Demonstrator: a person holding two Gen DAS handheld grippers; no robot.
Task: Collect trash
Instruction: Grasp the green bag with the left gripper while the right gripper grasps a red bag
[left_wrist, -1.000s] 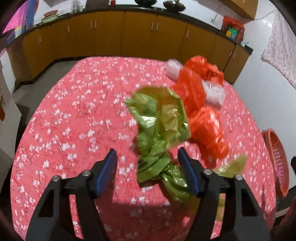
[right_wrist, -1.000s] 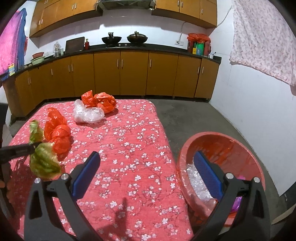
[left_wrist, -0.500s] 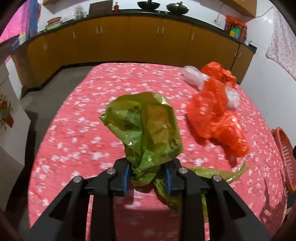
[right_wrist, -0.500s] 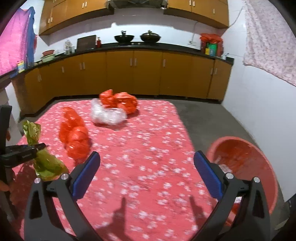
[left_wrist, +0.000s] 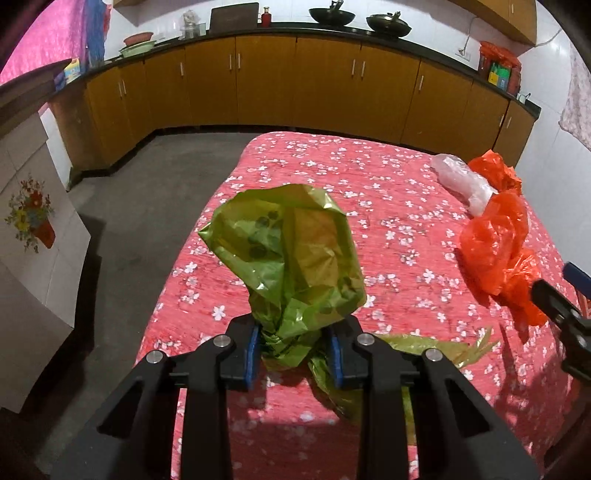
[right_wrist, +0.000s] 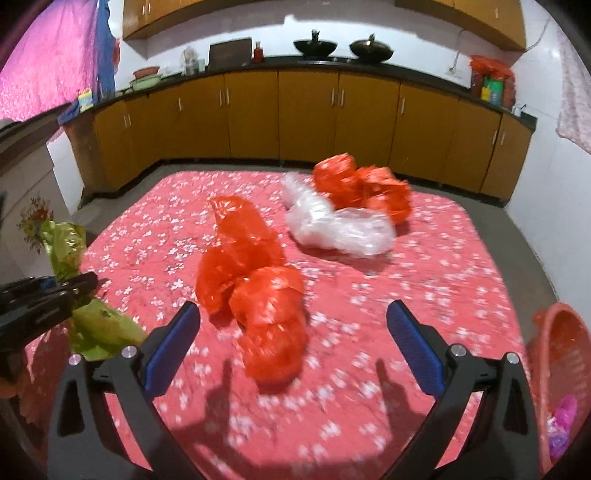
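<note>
One orange bag (right_wrist: 255, 291) lies at twelve o'clock between the gaping right hand-held gripper's (right_wrist: 293, 336) jaws.
Its long axis runs eleven to five; the left hand-held gripper (left_wrist: 293, 349), clenched on the green bag (left_wrist: 291, 258), is farther.

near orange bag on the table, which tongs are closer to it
Right. The right tongs hover open just in front of the near orange bag; the left tongs sit off to its side, clamped on the green bag.

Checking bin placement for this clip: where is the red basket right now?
In the right wrist view, the red basket sits at the far right edge, beside the table, right of the right gripper.
</note>
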